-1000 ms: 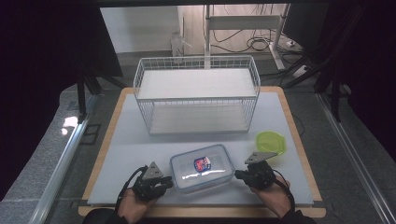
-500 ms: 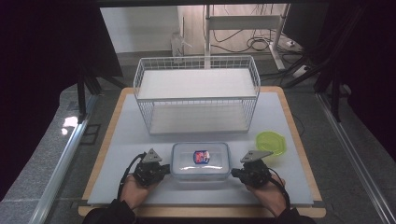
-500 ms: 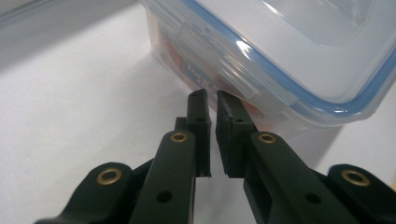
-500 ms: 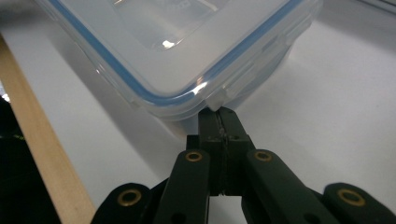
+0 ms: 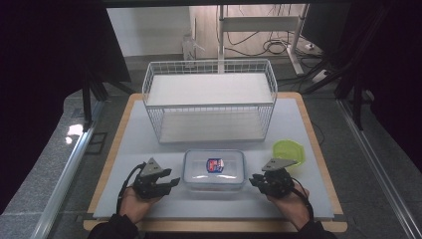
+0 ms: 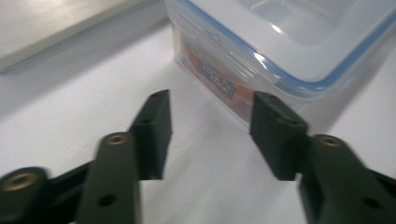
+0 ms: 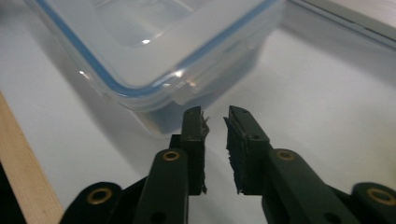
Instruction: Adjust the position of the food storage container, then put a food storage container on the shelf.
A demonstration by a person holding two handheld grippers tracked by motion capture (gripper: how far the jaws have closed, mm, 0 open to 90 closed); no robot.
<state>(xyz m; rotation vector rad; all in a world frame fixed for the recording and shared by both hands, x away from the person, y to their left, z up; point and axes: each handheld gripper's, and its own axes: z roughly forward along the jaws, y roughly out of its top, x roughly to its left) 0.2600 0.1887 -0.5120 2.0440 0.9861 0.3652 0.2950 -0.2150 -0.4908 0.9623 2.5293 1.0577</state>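
- Clear plastic container (image 5: pixel 214 168) with blue-sealed lid sits flat on the white mat (image 5: pixel 149 144), near the front edge, centred between the two grippers. Red/blue label shows through the lid in the high view; a red printed item shows through the side wall in the left gripper view.
- Left gripper (image 5: pixel 171 183): just beside the container's left end, jaws pointing at it. Jaws wide apart, nothing between them. In the left gripper view (image 6: pixel 210 135) the container corner (image 6: pixel 280 51) is just ahead of the right-hand jaw; contact: cannot tell.
- Right gripper (image 5: pixel 254 180): just beside the container's right end. Jaws nearly closed, narrow gap, gripping nothing. In the right gripper view (image 7: pixel 215 122) the tips sit right below the lid's corner latch (image 7: pixel 196 88), close to the wall; contact: cannot tell.
- Both grippers held by a person's hands, left hand (image 5: pixel 132 204), right hand (image 5: pixel 291 206), coming in from the bottom.
- White wire basket rack (image 5: pixel 209 99) stands behind the container, apart from it.
- Small green bowl (image 5: pixel 288 151) on the mat, right of the container, just behind the right gripper.
- Mat lies on a wooden-edged table (image 5: pixel 323 149).
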